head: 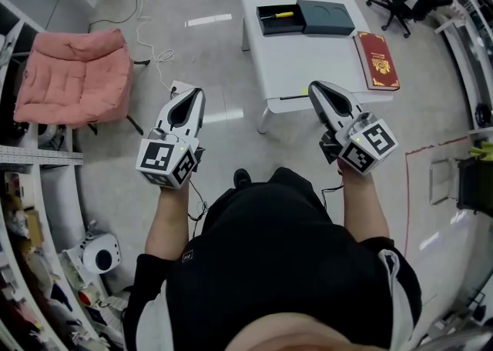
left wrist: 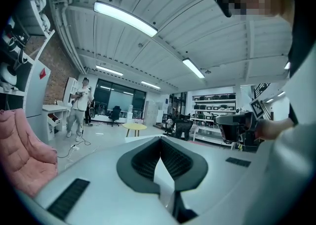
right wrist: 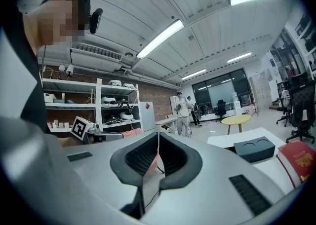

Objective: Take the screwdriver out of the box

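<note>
Only the screwdriver [head: 279, 15] handle, yellow, shows in the open box [head: 266, 28] on the table [head: 308, 65], well ahead of both tools; its shaft is hard to make out. The book [head: 376, 61] cover's gold print is too small to read. The left gripper [head: 196, 92] and right gripper [head: 314, 86] have their jaws pressed together, empty.

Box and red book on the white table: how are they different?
The box is black and lies open, with a yellow screwdriver inside; the red book is shut, with a gold pattern on its cover. The box sits at the far side of the table, next to a dark lid; the book lies nearer, by the right edge. Both lie flat on the white table, untouched.
</note>
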Tool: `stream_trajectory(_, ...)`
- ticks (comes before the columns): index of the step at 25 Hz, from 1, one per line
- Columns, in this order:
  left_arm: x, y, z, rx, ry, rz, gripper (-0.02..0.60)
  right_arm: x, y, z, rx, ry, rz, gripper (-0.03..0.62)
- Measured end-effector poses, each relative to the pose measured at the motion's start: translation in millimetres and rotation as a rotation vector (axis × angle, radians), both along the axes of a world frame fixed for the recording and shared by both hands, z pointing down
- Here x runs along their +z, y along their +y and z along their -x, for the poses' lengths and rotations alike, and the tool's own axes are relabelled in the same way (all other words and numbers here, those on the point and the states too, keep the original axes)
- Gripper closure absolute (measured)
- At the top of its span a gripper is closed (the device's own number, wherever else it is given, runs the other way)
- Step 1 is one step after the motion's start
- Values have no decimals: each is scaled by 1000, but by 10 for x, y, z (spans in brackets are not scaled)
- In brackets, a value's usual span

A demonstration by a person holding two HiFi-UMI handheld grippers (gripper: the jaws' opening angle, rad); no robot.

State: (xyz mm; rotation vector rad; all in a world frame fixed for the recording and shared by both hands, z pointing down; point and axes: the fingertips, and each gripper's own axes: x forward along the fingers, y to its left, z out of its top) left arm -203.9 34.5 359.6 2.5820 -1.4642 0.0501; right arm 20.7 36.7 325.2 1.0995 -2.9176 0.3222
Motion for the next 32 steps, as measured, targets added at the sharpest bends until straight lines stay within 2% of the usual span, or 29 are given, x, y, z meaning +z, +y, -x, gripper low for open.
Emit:
stream_trajectory(9, 85, -483, -161, 11, -20, 24, 571, 113, -492, -166, 7, -20, 18, 563)
stream_trajectory(14, 39, -918, -275, -10, -34, 20, 571, 131, -973, -300, -9, -27, 12, 563)
stream_trajectory(22, 28, -1629, -665, -17, -54, 38, 571, 170, -1760, -632, -31, -31, 29, 563)
stream_trajectory(32, 23, -2219, -1063, -84, -67, 63, 571, 270, -2458, -968, -124, 1, 38, 563)
